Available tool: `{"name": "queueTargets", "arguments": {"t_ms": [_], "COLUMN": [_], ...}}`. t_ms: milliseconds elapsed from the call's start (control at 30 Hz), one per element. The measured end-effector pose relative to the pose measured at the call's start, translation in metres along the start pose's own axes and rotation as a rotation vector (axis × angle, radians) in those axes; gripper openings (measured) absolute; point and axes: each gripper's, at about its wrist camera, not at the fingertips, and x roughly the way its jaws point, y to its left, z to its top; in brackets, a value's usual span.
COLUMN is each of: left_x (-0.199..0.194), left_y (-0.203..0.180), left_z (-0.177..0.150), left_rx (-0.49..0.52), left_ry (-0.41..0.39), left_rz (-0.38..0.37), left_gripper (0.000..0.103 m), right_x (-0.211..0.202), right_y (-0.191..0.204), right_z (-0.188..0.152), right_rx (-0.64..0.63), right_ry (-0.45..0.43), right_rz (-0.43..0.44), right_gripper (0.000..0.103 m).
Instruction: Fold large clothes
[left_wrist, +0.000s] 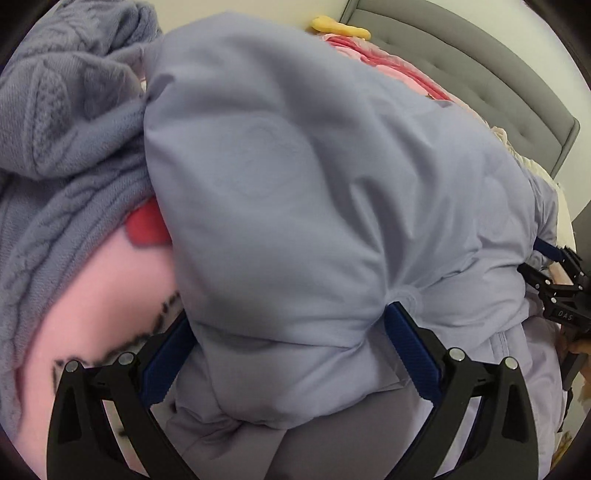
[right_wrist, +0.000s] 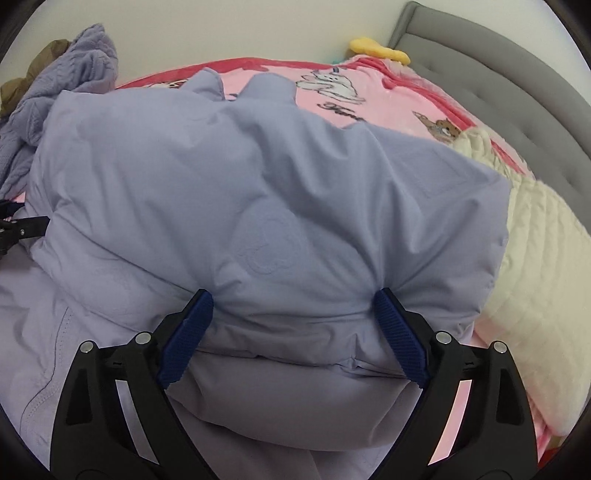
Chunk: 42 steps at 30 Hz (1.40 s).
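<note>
1. Both hand-held grippers work the same garment: the left gripper (left_wrist: 288, 354) has its blue pads (left_wrist: 413, 354) pressed into either side of a thick folded bulge of cloth, pinching it; the right gripper (right_wrist: 291, 339) stands spread wide around another bulge, its pads (right_wrist: 397, 336) touching the fabric at the sides, and whether they squeeze or merely flank it I cannot tell.
2. Between them lies the pale lavender padded jacket (right_wrist: 258, 192), puffy and smooth-shelled, doubled over on itself so the upper layer mounds above the near hem. It sits in the middle of the bed, its far edge reaching toward the wall.
3. Holding the near fold at two points, one left and one right, looks meant to keep the bulky layers aligned while the fold is set; padding like this tends to spring open unless held down.
4. In the left wrist view the right gripper appears at the right edge, just beside the jacket's side.
5. Under the jacket spreads a pink fleece blanket with animal prints and red border (right_wrist: 373, 99).
6. Left of the jacket, touching it, a blue-grey cable-knit sweater (left_wrist: 59, 140) is heaped, probably awaiting folding.
7. Right, a cream quilted cover (right_wrist: 539, 240) lies near the jacket.
8. Far right stand a grey tufted headboard (right_wrist: 498, 74) and a yellow plush toy (right_wrist: 373, 48).
</note>
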Motion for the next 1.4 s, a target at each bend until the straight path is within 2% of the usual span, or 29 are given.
{"name": "queueTargets", "arguments": {"t_ms": [167, 367, 467, 533, 600, 667, 833, 967, 1067, 1167, 1267, 1400], "left_x": [0.004, 0.008, -0.007, -0.028, -0.056, -0.067, -0.046, -0.033, -0.023, -0.021, -0.021, -0.057], "left_y": [0.0, -0.007, -0.006, -0.005, -0.008, -0.011, -0.015, -0.018, -0.015, -0.017, -0.034, -0.052], "left_z": [-0.001, -0.001, 0.005, -0.001, -0.015, -0.029, -0.045, -0.048, -0.049, -0.05, -0.048, -0.061], "left_rx": [0.002, -0.014, -0.036, -0.024, -0.001, 0.019, 0.066, 0.085, 0.073, 0.081, 0.112, 0.173], "left_ry": [0.007, 0.027, 0.018, -0.029, -0.109, -0.133, -0.026, 0.002, 0.03, 0.032, 0.026, -0.016], "left_rz": [0.009, 0.013, -0.013, 0.005, -0.013, -0.017, 0.05, 0.07, 0.058, 0.072, 0.103, 0.111], "left_gripper": [0.099, 0.099, 0.099, 0.098, 0.098, 0.098, 0.098, 0.099, 0.099, 0.099, 0.099, 0.098], "right_x": [0.007, 0.007, -0.016, -0.047, -0.069, -0.077, -0.055, -0.033, -0.015, -0.008, -0.015, -0.058], "right_y": [0.002, 0.0, -0.001, -0.001, -0.004, -0.01, -0.035, -0.042, -0.041, -0.04, -0.04, -0.051], "right_z": [0.0, 0.003, -0.003, -0.019, -0.036, -0.051, -0.066, -0.073, -0.079, -0.08, -0.082, -0.095], "right_rx": [-0.01, -0.006, -0.029, -0.056, -0.071, -0.057, 0.059, 0.096, 0.114, 0.11, 0.118, 0.163], "right_ry": [0.028, 0.016, -0.047, -0.139, -0.188, -0.168, -0.014, 0.052, 0.127, 0.137, 0.125, 0.046], "right_rz": [-0.013, -0.011, 0.001, 0.024, 0.065, 0.107, 0.152, 0.132, 0.111, 0.096, 0.093, 0.166], "right_gripper": [0.085, 0.086, 0.087, 0.087, 0.087, 0.086, 0.069, 0.069, 0.076, 0.081, 0.083, 0.084]}}
